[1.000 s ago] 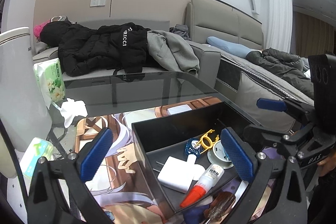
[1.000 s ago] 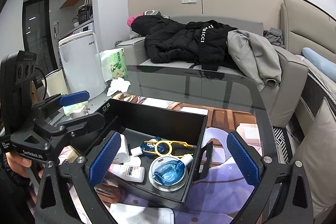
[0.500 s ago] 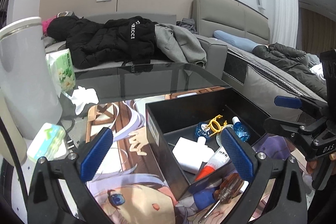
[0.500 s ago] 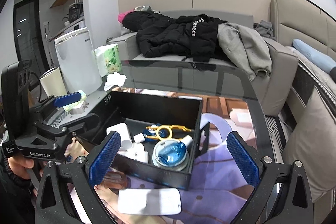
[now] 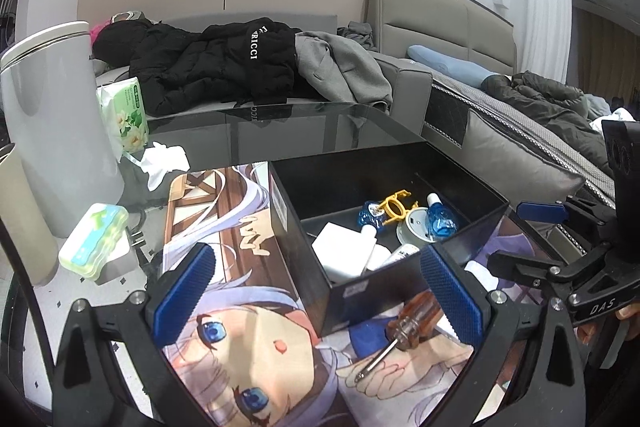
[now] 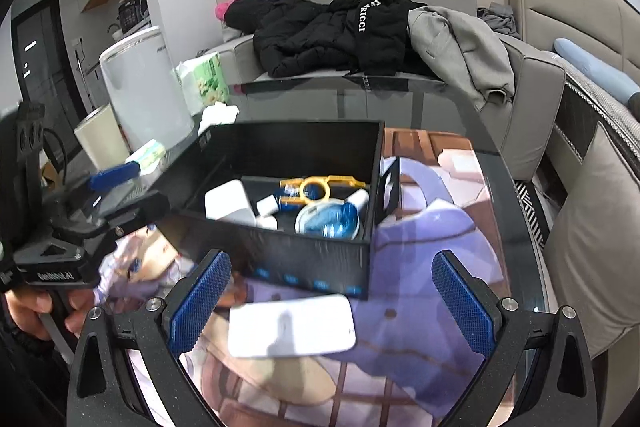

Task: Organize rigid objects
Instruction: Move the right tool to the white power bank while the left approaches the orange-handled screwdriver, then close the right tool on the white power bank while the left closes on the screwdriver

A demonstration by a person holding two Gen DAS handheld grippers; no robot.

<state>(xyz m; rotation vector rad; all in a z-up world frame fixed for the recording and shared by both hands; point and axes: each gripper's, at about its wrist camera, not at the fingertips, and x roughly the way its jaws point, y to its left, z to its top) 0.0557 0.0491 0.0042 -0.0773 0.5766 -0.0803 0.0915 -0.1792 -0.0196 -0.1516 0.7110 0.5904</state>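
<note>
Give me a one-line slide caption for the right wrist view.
Open right gripper above a white card lying before the black box.

The dark glass counter (image 5: 304, 135) is showing a glossy, mirror-like top. The matt black plastic box (image 5: 352, 291) is looking smooth-walled. The screwdriver with the clear amber plastic handle (image 5: 416, 319) is carrying a shiny metal shaft. The blue rubbery fingers (image 5: 184, 287) are looking finely textured, and the flat white glossy slab (image 6: 292, 327) is gleaming.

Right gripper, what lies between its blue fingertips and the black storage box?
In the right wrist view, a flat white rectangular slab lies on the printed mat, between the open right gripper and the black storage box.
</note>
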